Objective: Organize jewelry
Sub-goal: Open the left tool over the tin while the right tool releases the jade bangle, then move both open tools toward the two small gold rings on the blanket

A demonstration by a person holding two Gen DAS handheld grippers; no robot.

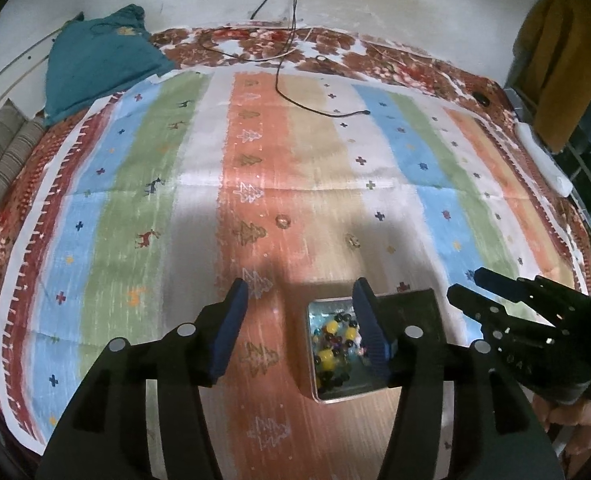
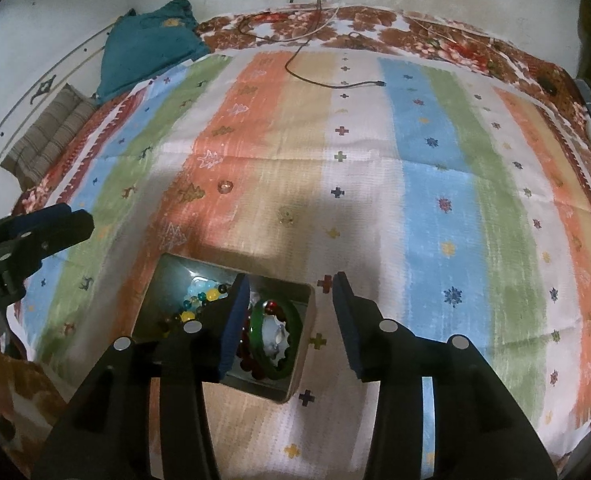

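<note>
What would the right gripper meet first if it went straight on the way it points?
Probably the striped cloth just right of the open metal box; the right gripper is open and empty. Depth is uncertain.

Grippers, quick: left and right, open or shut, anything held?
Left gripper: open, nothing between its fingers, above the bead box.
Right gripper: open, holding nothing, over the box's right edge.

My right tongs' finger point(image 2: 231, 320) hides part of the box point(image 2: 307, 312); two small trinkets point(image 2: 285, 216) beyond it are too blurred to identify.
</note>
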